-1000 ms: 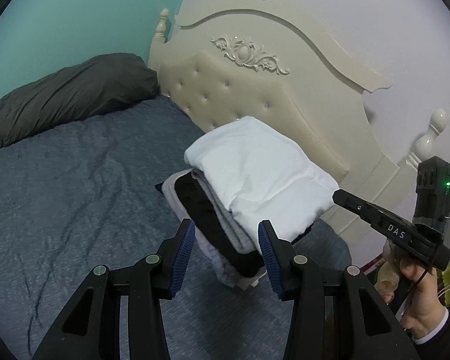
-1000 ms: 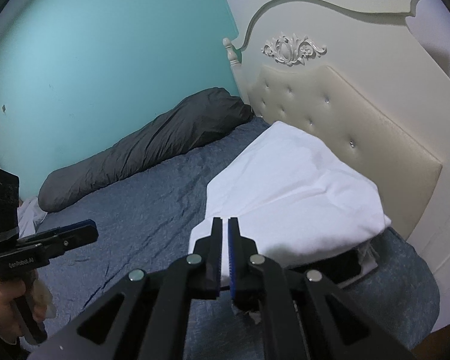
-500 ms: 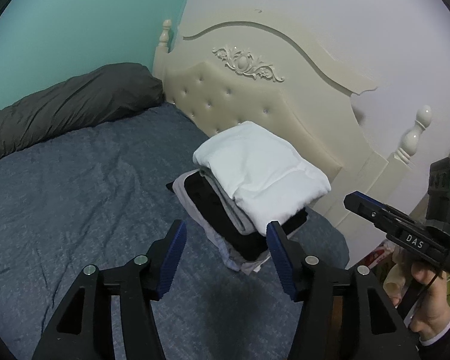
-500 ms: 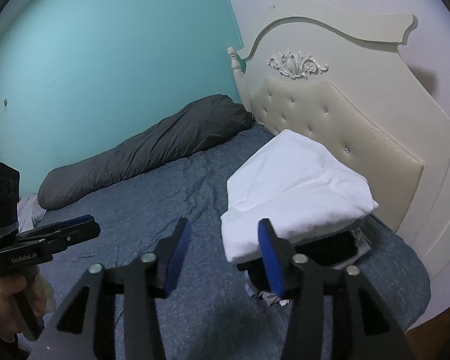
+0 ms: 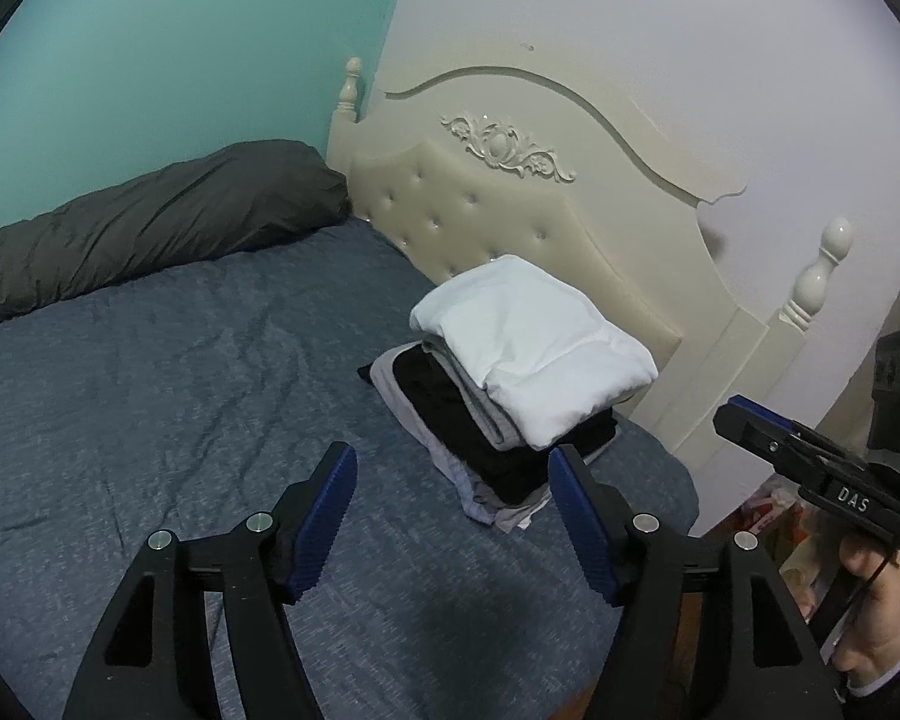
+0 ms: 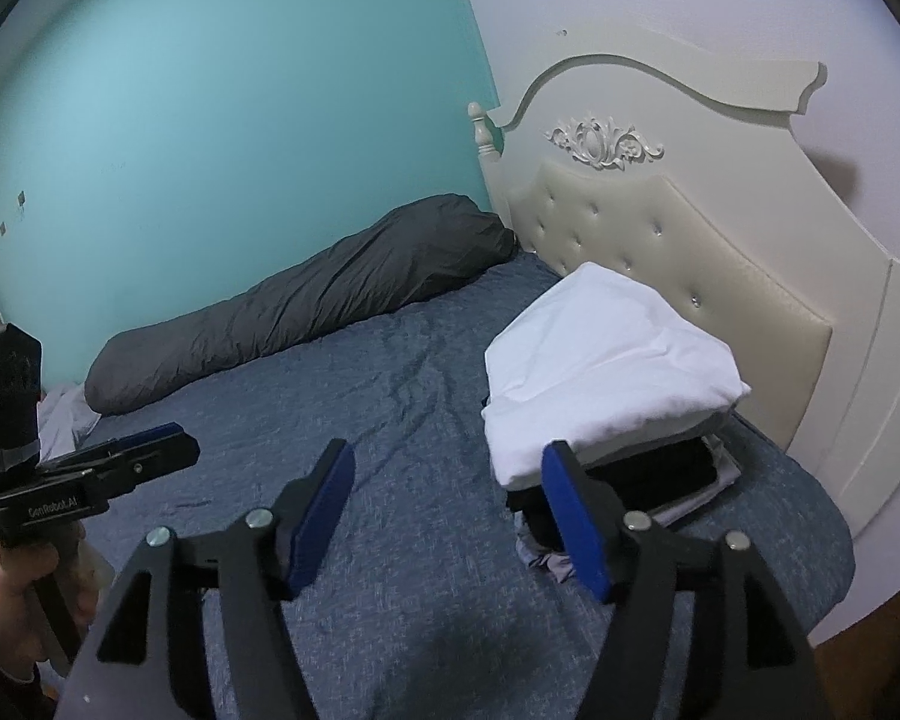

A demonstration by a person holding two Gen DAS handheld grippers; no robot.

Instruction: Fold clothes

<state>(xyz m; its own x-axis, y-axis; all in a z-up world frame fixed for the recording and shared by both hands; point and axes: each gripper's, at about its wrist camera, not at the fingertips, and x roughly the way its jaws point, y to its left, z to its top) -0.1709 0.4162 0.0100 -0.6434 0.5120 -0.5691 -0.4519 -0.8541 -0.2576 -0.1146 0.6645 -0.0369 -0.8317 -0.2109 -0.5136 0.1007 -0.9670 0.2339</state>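
A stack of folded clothes rests on the blue bed near the headboard, with a white folded garment on top of grey, black and pale layers. The same white garment shows in the right wrist view. My left gripper hangs back from the stack, its jaws opening, with nothing between them. My right gripper is also drawn back, jaws opening and empty. Each gripper appears in the other's view, held in a hand: the right gripper and the left gripper.
A cream tufted headboard stands behind the stack. A long dark grey pillow lies along the teal wall. Pale cloth sits at the bed's far left edge. The bed's corner drops off at the right.
Both grippers have pulled back and up from the clothes stack. The right gripper, shut a second ago, has opened wide; the left has widened too. The stack stays in place.
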